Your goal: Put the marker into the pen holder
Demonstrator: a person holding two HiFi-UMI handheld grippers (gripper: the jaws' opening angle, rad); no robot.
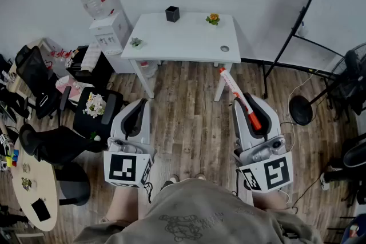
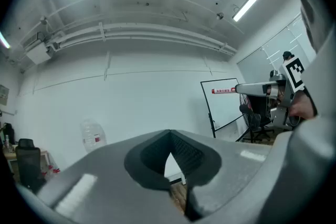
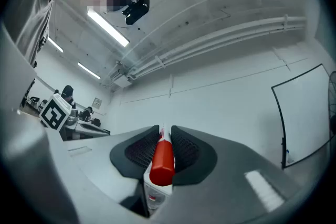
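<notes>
The pen holder (image 1: 172, 14) is a small black cup at the back edge of the white table (image 1: 183, 43), far ahead of both grippers. My right gripper (image 1: 250, 101) is shut on the marker (image 1: 231, 86), a white barrel with an orange-red end that sticks out forward past the jaws. In the right gripper view the marker (image 3: 163, 160) sits clamped between the ribbed pads of the right gripper (image 3: 164, 136). My left gripper (image 1: 137, 108) is held low on the left, and the left gripper (image 2: 169, 149) shows its pads closed together with nothing in them. The marker (image 2: 224, 91) also shows sideways in the left gripper view.
An orange flower (image 1: 213, 19), a small plant (image 1: 136, 42) and a round cap (image 1: 225, 48) sit on the table. A water dispenser (image 1: 106, 26) stands left of it. Black office chairs (image 1: 51, 140) crowd the left; a whiteboard stand (image 1: 303, 26) and fan (image 1: 349, 74) are on the right.
</notes>
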